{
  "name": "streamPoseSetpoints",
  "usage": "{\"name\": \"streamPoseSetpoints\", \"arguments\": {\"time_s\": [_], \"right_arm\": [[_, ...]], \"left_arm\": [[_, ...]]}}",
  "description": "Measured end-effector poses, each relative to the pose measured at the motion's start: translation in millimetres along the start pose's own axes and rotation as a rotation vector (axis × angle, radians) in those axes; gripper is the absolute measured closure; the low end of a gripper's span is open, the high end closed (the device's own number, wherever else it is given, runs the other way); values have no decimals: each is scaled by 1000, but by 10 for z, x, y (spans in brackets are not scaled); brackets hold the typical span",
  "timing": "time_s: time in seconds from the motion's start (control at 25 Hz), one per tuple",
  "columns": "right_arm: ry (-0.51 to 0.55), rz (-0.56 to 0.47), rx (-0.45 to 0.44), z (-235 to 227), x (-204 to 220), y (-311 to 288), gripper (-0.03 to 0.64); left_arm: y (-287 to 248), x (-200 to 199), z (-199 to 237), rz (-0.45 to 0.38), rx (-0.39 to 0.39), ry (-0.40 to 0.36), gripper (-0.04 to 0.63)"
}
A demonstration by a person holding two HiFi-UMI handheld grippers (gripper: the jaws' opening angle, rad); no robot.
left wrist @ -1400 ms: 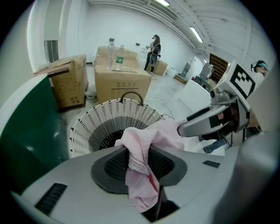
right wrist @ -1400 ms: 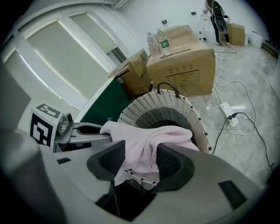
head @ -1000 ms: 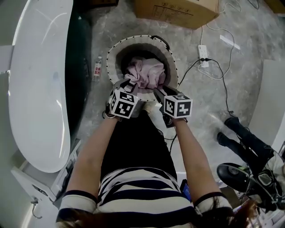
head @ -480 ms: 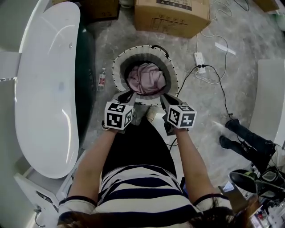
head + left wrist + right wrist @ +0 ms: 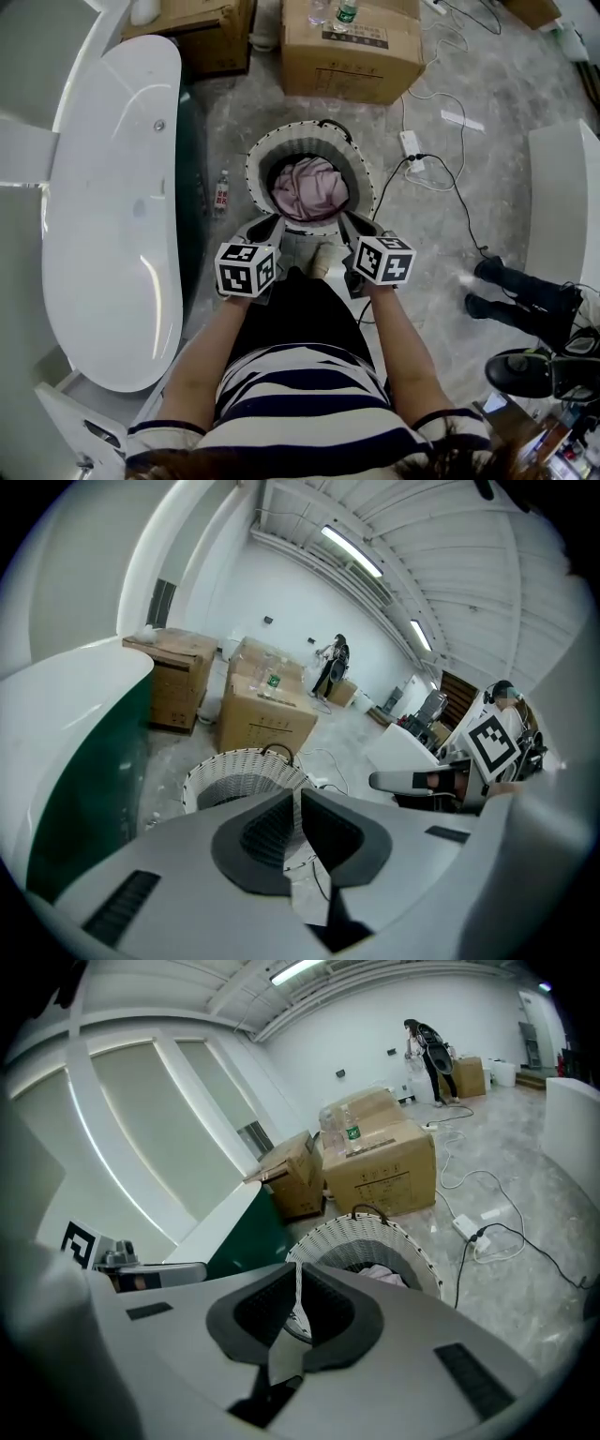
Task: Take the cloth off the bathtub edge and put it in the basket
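Observation:
The pink cloth [image 5: 309, 187] lies bunched inside the round white woven basket [image 5: 251, 169] on the floor; a bit of it also shows over the rim in the right gripper view [image 5: 382, 1275]. My left gripper [image 5: 273, 226] and right gripper [image 5: 346, 221] hover side by side at the basket's near rim, above it and apart from the cloth. Both have just been closing and are now shut, with nothing between the pads [image 5: 296, 797] [image 5: 300, 1279]. The white bathtub [image 5: 112, 216] runs along the left, and no cloth shows on its edge.
Cardboard boxes [image 5: 352, 47] stand behind the basket. A power strip [image 5: 411, 145] with trailing cables lies to its right. A small bottle [image 5: 222, 192] lies between tub and basket. Black shoes [image 5: 506, 291] and a white surface [image 5: 562, 206] are at the right.
Both grippers have drawn back from the basket's mouth toward the person and lifted. The pink cloth has dropped from the near rim to lie loose inside the basket.

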State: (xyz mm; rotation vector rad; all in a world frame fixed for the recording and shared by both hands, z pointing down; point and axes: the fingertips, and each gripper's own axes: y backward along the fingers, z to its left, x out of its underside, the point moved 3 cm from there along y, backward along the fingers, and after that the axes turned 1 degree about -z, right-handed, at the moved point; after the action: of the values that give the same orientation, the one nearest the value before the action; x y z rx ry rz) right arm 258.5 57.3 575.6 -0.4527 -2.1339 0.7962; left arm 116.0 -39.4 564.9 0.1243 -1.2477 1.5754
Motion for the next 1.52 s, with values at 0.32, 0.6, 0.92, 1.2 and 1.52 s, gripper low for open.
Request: {"name": "streamPoseSetpoints", "arguments": {"time_s": [0.32, 0.6, 0.92, 1.2, 1.52], "right_arm": [[16, -47, -4, 275, 34, 271, 585], [46, -46, -6, 465, 127, 401, 589], [115, -57, -23, 684, 217, 507, 589], [125, -53, -17, 737, 262, 526, 591], [128, -61, -11, 728, 242, 535, 591]], "left_arm": [[366, 24, 17, -27, 2, 8, 555], [593, -15, 20, -73, 12, 14, 555], [779, 76, 62, -80, 10, 34, 555], [881, 127, 59, -80, 5, 23, 555], [911, 153, 79, -79, -8, 29, 555]]}}
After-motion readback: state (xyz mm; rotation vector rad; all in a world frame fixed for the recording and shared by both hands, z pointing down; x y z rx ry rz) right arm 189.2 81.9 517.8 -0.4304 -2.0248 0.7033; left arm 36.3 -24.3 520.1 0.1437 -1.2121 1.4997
